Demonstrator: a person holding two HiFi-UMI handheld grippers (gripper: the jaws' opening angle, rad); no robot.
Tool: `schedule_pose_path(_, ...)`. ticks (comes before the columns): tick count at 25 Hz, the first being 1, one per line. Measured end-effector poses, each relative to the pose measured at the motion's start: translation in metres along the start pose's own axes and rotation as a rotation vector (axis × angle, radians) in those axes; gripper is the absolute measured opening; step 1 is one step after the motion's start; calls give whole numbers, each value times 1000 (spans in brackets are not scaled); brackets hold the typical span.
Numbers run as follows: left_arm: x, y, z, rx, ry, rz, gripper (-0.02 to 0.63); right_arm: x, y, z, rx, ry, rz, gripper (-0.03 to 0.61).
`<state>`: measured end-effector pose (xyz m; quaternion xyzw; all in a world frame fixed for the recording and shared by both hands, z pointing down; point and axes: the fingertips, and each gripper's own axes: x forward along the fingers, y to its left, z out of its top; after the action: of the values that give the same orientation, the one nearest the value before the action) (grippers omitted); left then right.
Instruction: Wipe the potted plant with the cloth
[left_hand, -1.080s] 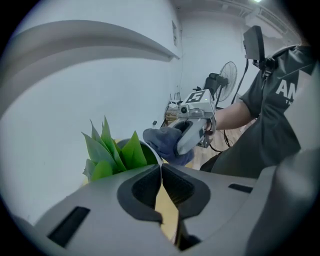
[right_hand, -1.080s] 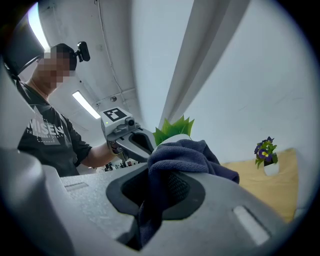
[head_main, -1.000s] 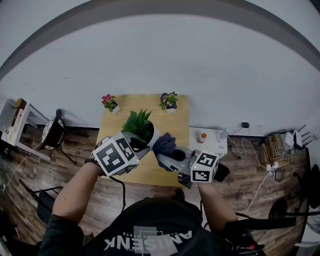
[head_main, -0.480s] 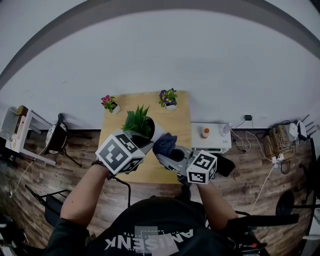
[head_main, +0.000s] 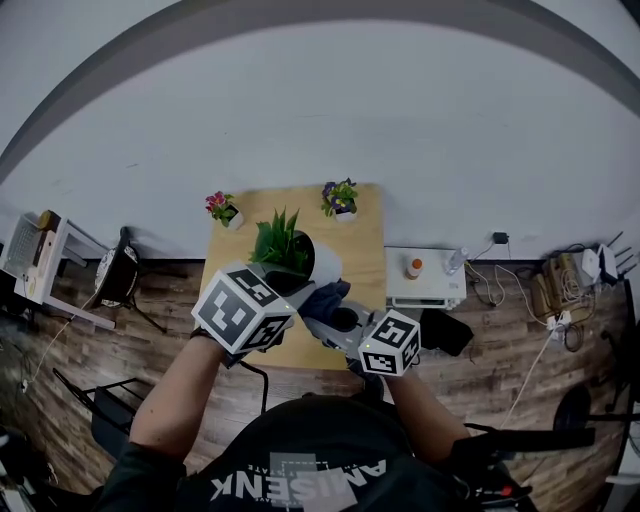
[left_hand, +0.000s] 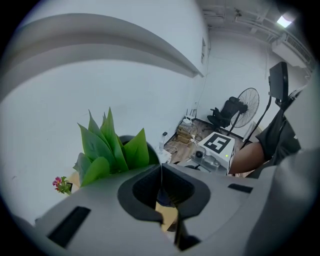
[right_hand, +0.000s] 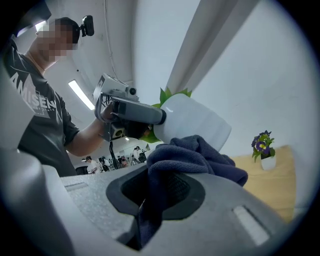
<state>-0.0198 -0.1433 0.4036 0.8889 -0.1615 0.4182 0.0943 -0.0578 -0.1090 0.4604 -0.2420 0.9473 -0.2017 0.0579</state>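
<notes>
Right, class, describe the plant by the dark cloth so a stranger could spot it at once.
Find the wooden table against the white wall. A small pink-flowered plant and a purple-flowered plant stand at its back corners; the potted plant is further forward. It alone is big, with green leaves and no flowers.

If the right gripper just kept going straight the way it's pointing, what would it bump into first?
The dark blue cloth clamped in the right gripper leads, and it would press into the side of the white pot, which the left gripper holds tilted. Whether they already touch is unclear.
</notes>
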Motion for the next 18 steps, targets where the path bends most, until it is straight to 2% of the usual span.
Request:
schedule_pose_path(5,-8,-2,3,-4,-28,-2,8,4,2,-7,6,25,20,51)
schedule_pose_path(8,-16,5,-2,-23,-37,9,8,-6,7,2,-2,14,33,51)
schedule_pose_path(13,-24,15,-7,-118,-101,-5,8,-24,9,35,-15,-59,46,51)
schedule_pose_path(15,-23,13,-11,-112,-97,1,8,-30,11,48,-20,-87,54,51)
schedule_pose_path(18,-21,8,-20,-56,-62,19,8,-37,12,71,-51,-119,55,51)
